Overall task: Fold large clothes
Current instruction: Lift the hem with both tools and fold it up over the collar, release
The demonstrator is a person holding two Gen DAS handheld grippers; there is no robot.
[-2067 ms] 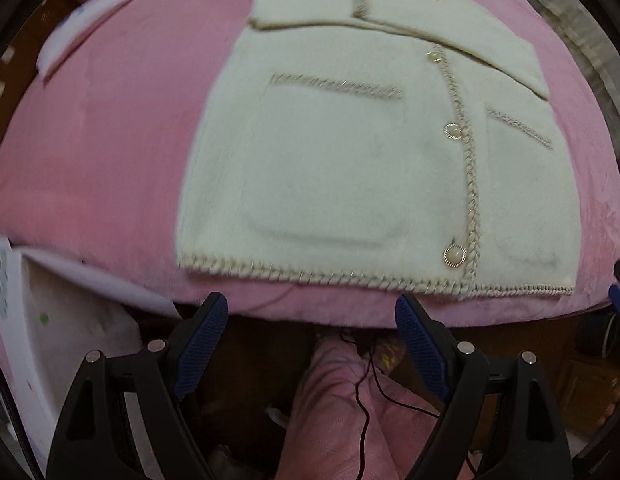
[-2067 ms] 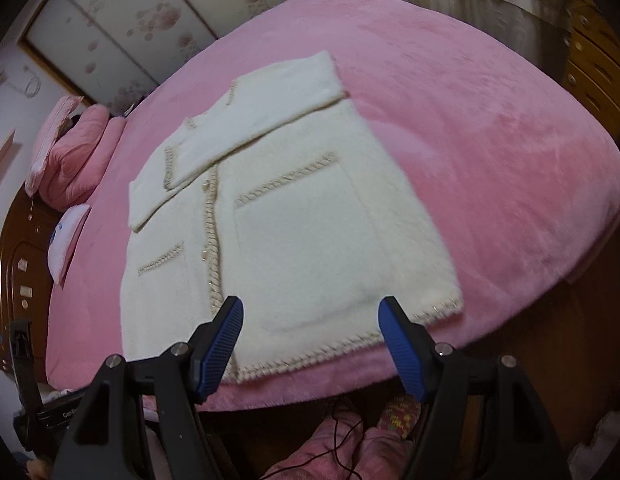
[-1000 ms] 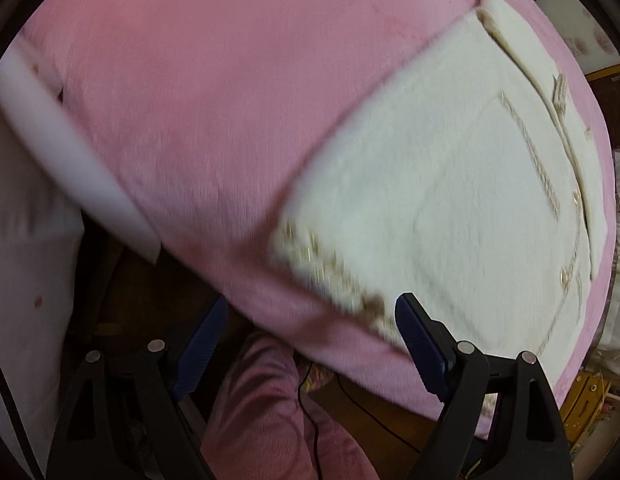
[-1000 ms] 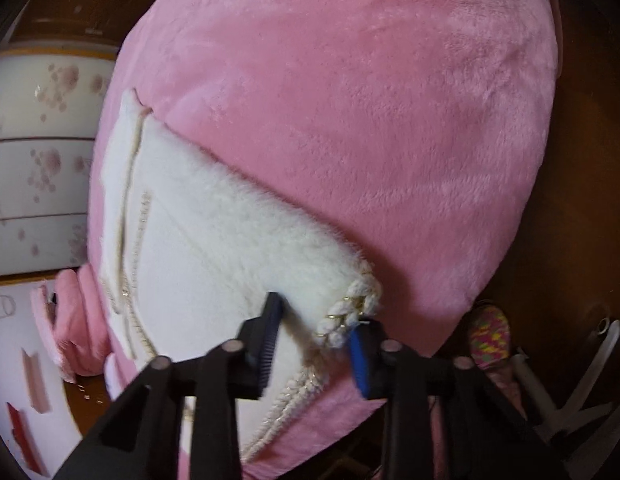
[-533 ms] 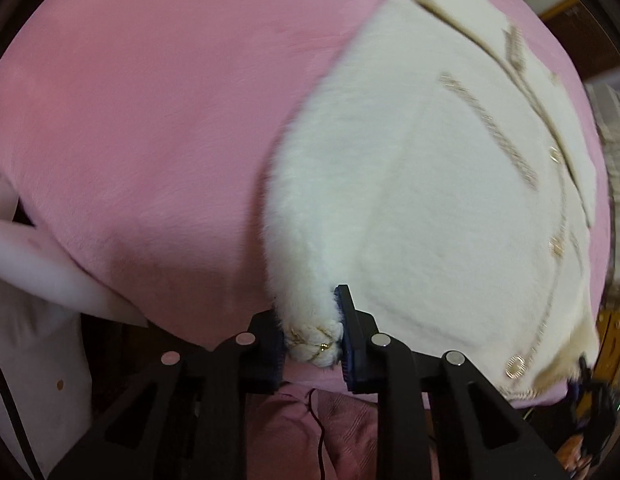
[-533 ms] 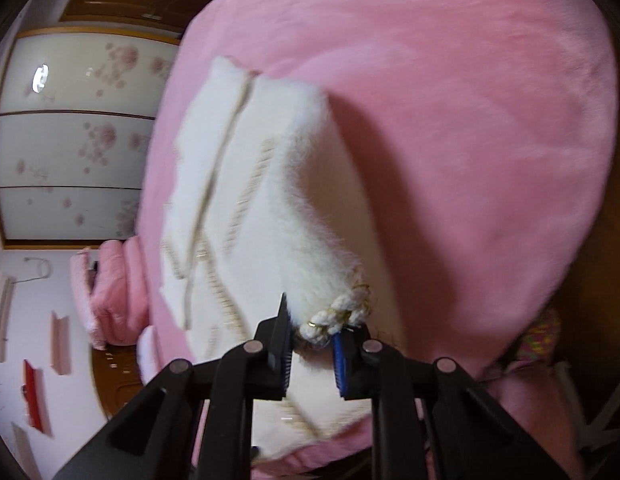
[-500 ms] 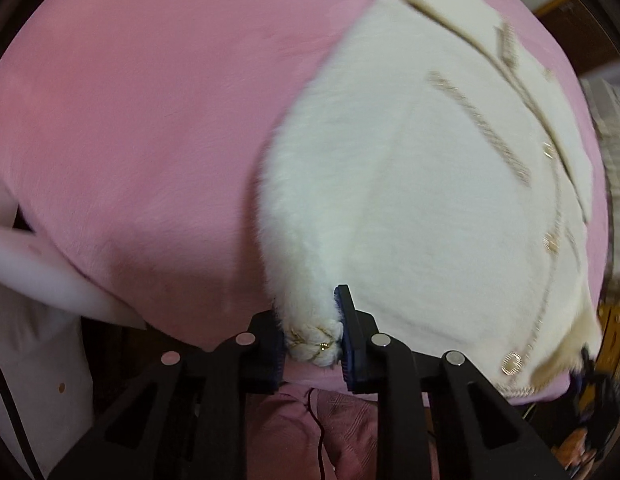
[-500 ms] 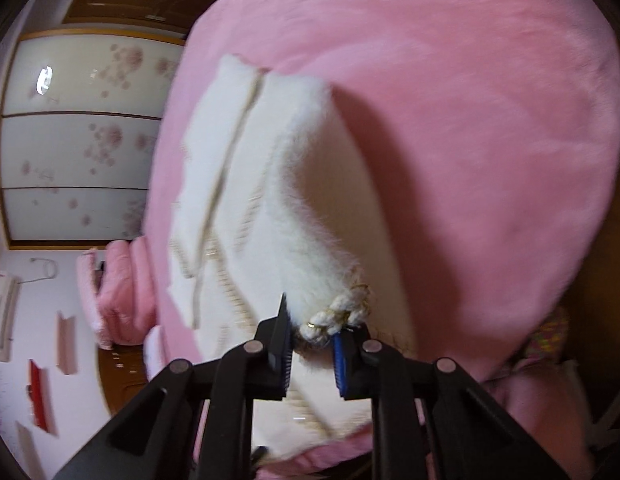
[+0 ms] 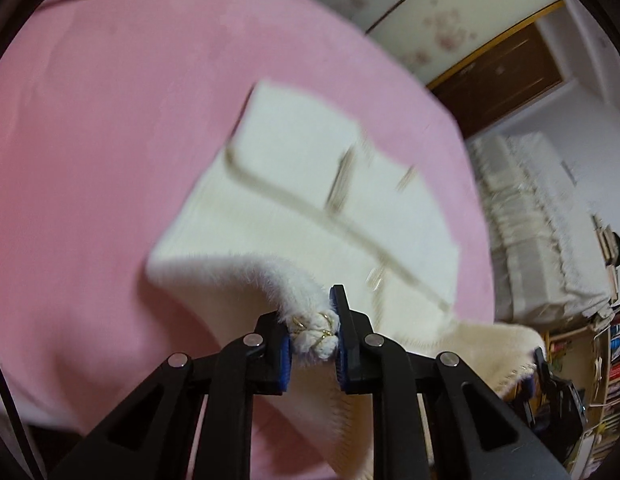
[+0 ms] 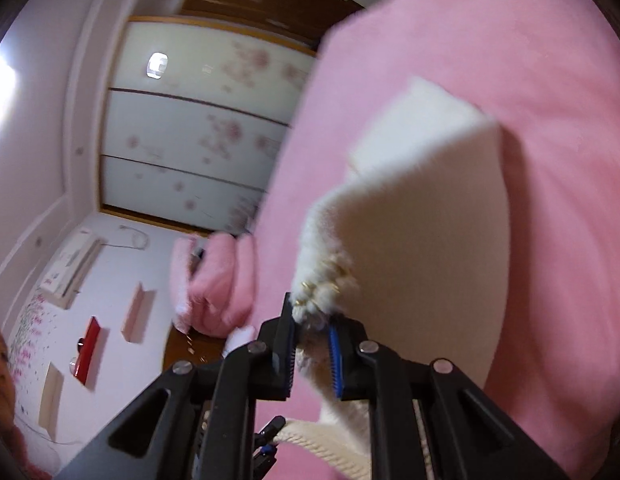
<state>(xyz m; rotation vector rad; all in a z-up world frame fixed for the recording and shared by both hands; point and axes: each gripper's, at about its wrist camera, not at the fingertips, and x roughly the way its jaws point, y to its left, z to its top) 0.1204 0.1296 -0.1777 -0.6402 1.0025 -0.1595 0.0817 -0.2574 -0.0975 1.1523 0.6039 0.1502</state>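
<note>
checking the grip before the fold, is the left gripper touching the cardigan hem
Touching. The left wrist view shows the left gripper with its fingers pressed on the cardigan's braided hem corner.

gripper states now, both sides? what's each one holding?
Left gripper: shut on the cream cardigan, pinching a braided hem corner; jaws have just been closing.
Right gripper: shut on the cardigan's other hem corner; jaws have just been closing.

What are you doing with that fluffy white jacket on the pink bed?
A person is folding it with two hand-held grippers. The left gripper is shut on one braided hem corner of the cream jacket, and the right gripper is shut on the other. Both have just closed and hold the hem up off the pink bedspread, while the collar end lies flat.
</note>
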